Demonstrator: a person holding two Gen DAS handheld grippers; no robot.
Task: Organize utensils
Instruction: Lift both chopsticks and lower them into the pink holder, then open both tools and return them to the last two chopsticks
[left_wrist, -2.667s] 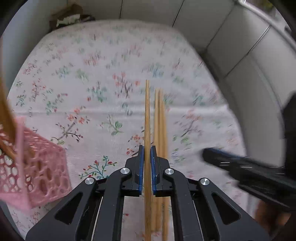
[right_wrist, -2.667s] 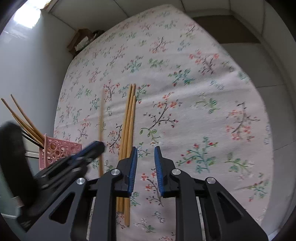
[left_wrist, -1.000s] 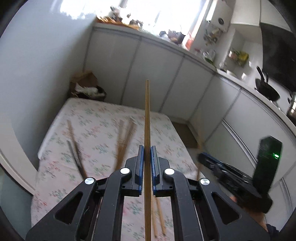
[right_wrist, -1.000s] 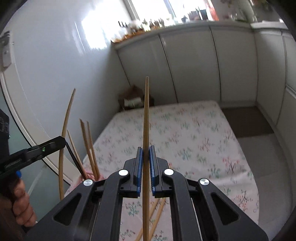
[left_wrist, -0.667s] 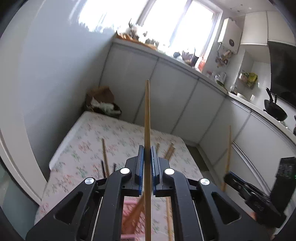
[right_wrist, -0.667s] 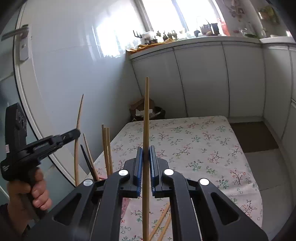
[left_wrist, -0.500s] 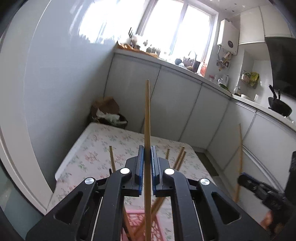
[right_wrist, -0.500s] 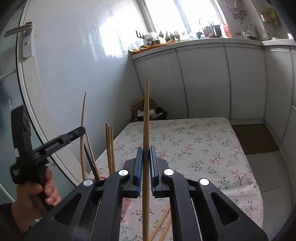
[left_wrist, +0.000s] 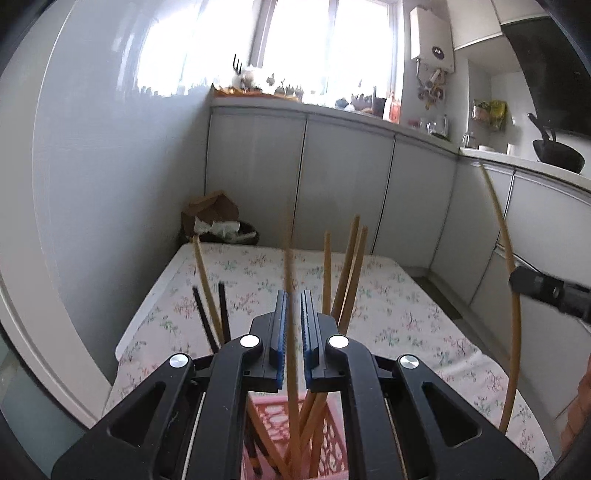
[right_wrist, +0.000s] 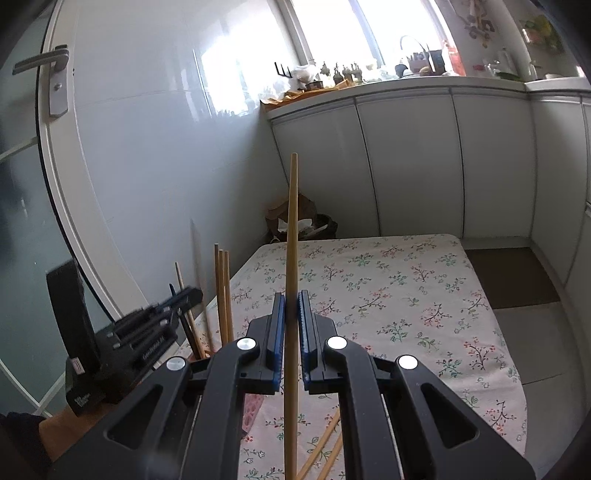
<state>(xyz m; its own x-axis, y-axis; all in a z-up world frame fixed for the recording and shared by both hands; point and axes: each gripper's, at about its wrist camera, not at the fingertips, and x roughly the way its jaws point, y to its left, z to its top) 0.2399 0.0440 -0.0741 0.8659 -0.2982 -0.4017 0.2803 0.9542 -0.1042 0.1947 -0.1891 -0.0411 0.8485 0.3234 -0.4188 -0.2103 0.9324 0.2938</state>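
My left gripper (left_wrist: 291, 295) is shut on a wooden chopstick (left_wrist: 289, 258), blurred, whose lower end reaches into the pink lattice basket (left_wrist: 332, 443) right below. Several wooden chopsticks (left_wrist: 347, 266) and two black ones (left_wrist: 221, 306) stand in that basket around the fingers. My right gripper (right_wrist: 291, 295) is shut on another wooden chopstick (right_wrist: 293, 221), held upright over the floral tablecloth (right_wrist: 406, 295). In the right wrist view the left gripper (right_wrist: 192, 293) shows at the left beside the basket's chopsticks (right_wrist: 221, 295). The right gripper (left_wrist: 517, 280) and its chopstick (left_wrist: 498, 218) appear at the left view's right edge.
Two loose wooden chopsticks (right_wrist: 325, 446) lie on the cloth near the right gripper. A brown box with paper (left_wrist: 214, 218) stands past the table's far end. White cabinets (right_wrist: 406, 166) run along the back and right; a door with a handle (right_wrist: 55, 85) is on the left.
The left gripper has sunk with its chopstick toward the pink basket, so the standing chopsticks now rise around its fingers. The right gripper has barely moved and keeps its chopstick upright.
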